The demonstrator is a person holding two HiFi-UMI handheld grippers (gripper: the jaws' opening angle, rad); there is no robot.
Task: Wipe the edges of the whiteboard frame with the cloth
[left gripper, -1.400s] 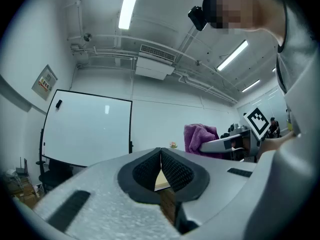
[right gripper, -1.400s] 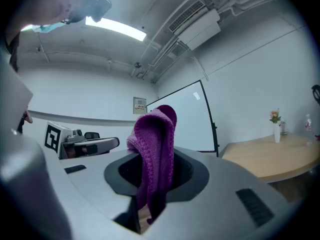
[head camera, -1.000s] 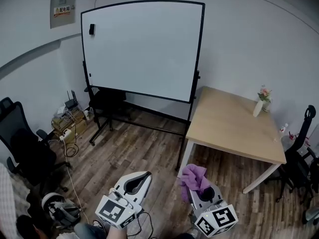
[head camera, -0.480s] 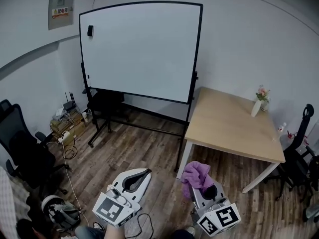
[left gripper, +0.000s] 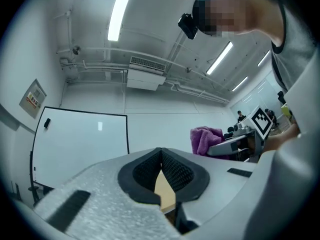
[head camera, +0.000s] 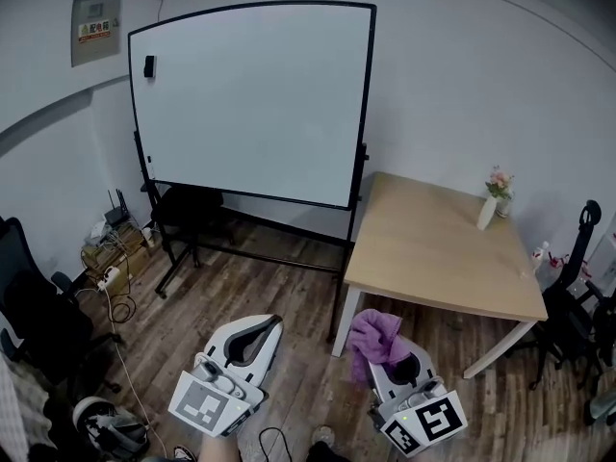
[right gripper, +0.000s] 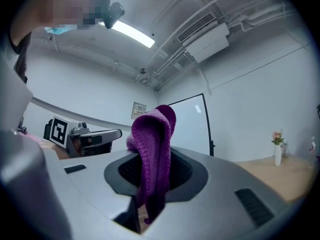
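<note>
The purple cloth is at about 5 o'clock in the head view, pinched in the right tool. Its jaws are pressed on the folded middle of the cloth, and a loose bunch stands above them. I think it is held this way so that a soft part can meet the frame. The left tool, at about 7 o'clock, has its jaws pressed together with nothing between them, and it seems to wait only.

The whiteboard stands well apart at about 11 o'clock, so its black frame is not yet touched. At about 2 o'clock is a wooden desk. On its far side a white vase holds small flowers.
</note>
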